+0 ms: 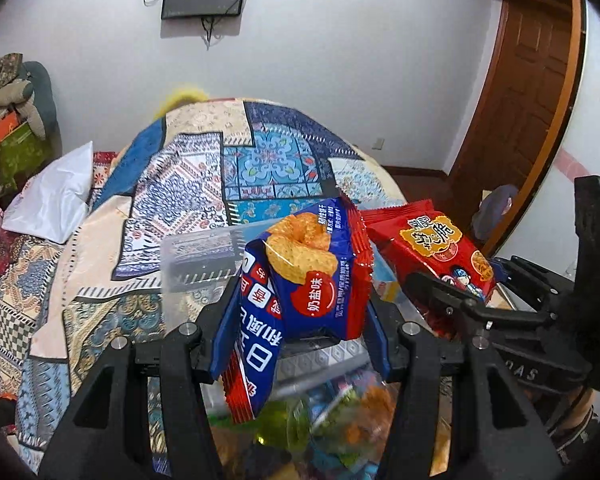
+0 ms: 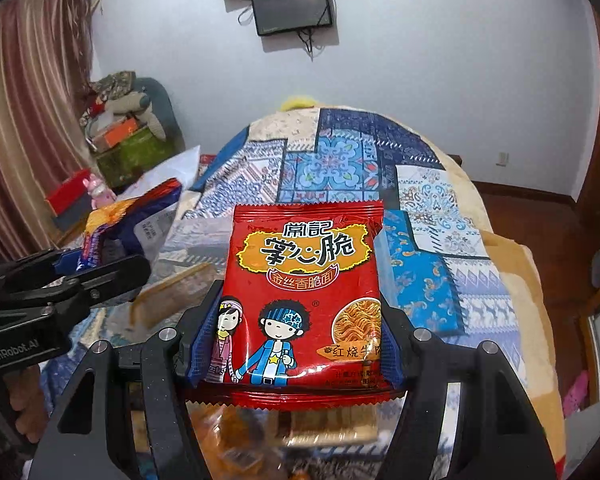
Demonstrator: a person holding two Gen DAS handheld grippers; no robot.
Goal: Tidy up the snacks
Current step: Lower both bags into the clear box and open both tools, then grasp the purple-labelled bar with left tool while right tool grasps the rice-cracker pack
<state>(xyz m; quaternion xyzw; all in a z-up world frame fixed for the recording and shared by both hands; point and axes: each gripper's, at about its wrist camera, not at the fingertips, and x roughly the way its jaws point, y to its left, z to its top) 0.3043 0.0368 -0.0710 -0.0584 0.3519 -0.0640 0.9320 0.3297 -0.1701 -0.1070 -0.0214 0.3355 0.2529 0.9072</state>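
Observation:
My left gripper is shut on a blue and red biscuit packet, which hangs crumpled between its blue pads above a heap of blurred snacks. To its right, my right gripper carries a red noodle snack packet. In the right wrist view that red packet stands flat and upright, with my right gripper shut on its two side edges. The left gripper with the blue packet shows at the left there. A clear plastic box lies just beyond both packets.
A patchwork cloth in blue and cream covers the round table. A white bag lies at its left edge. Boxes and soft toys are piled at the back left, and a wooden door stands at the right.

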